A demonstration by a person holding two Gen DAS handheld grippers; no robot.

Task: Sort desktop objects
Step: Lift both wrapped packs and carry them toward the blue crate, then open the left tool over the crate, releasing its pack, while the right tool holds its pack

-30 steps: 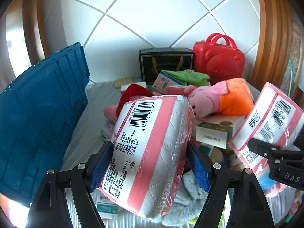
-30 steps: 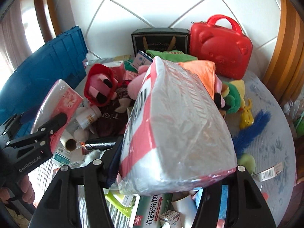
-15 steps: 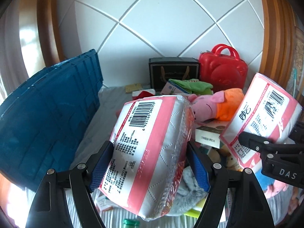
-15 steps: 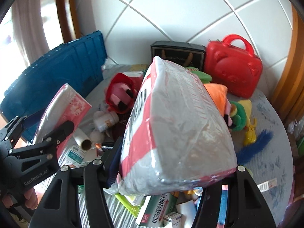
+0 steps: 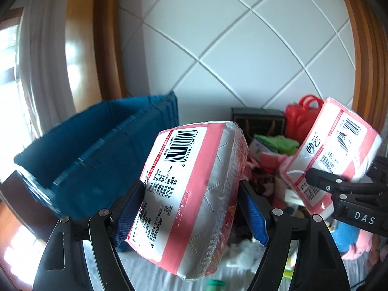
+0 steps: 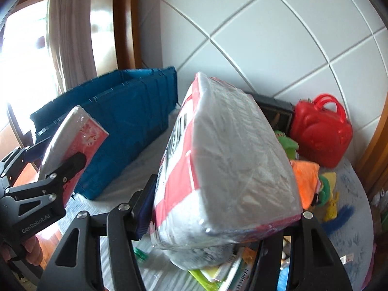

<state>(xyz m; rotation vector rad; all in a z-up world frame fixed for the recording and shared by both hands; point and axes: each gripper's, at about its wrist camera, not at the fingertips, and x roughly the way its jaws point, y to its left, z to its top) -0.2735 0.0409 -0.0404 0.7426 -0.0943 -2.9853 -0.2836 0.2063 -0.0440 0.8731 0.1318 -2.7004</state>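
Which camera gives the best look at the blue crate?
The left wrist view: the blue crate shows its open top and inner walls there, partly behind the held tissue pack. The right wrist view shows mostly its ribbed outer side, little of the inside.

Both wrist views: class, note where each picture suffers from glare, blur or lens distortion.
Left wrist view: wall tile lines bow from the fisheye; blue crate is smeared by blur; window glares. Right wrist view: window blown out white; tissue pack up close looks soft.
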